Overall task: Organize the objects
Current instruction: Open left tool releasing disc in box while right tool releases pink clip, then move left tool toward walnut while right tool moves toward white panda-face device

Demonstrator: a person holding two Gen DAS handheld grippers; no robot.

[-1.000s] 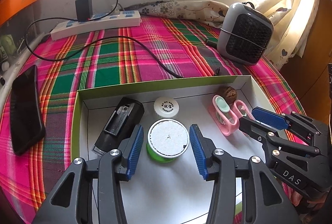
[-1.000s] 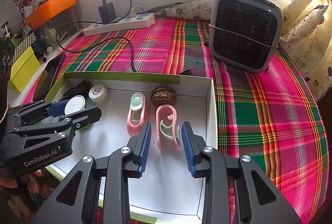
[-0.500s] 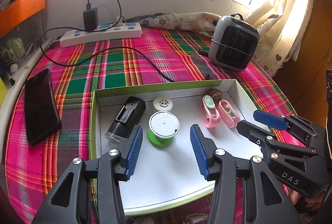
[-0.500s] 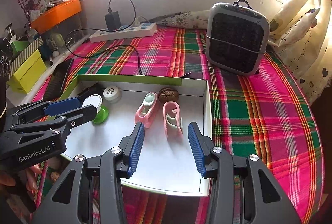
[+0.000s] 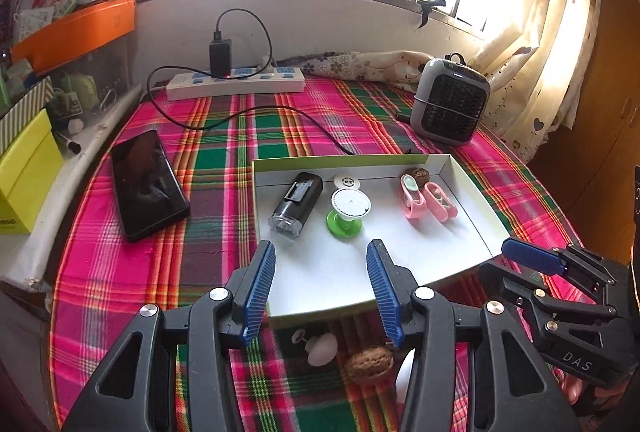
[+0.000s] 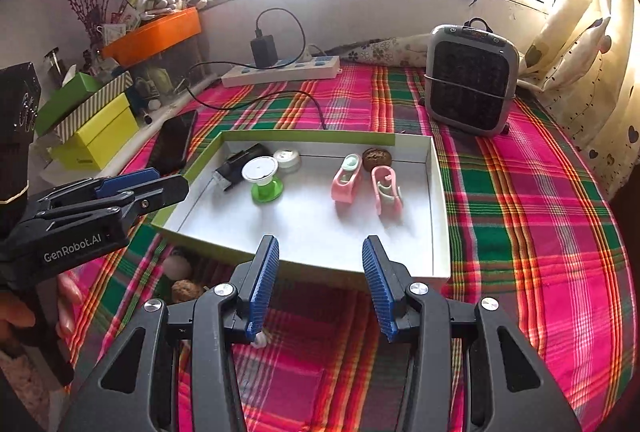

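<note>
A white box lid with green sides (image 5: 472, 192) (image 6: 438, 200) lies on the plaid cloth. In it are a black cylinder device (image 5: 296, 204) (image 6: 236, 164), a green spool with a white top (image 5: 348, 210) (image 6: 264, 176), a small white round case (image 5: 347, 181) (image 6: 287, 157), two pink clips (image 5: 426, 196) (image 6: 366, 182) and a walnut (image 5: 420, 174) (image 6: 377, 154). My left gripper (image 5: 320, 288) (image 6: 160, 178) is open and empty above the box's near edge. My right gripper (image 6: 318, 284) (image 5: 532, 258) is open and empty, near the box's near right edge. A second walnut (image 5: 368, 364) (image 6: 186, 290) and a white knob (image 5: 320, 348) lie on the cloth in front of the box.
A black phone (image 5: 146, 182) lies left of the box. A grey heater (image 5: 450, 100) (image 6: 470, 74) stands behind it on the right. A power strip with a charger (image 5: 236, 82) and its cable lie at the back. Yellow and green boxes (image 6: 96, 130) stand at the left.
Both grippers have pulled back and up from the box, away from the spool and the pink clip. The right jaws have widened. The box's contents have not moved.
</note>
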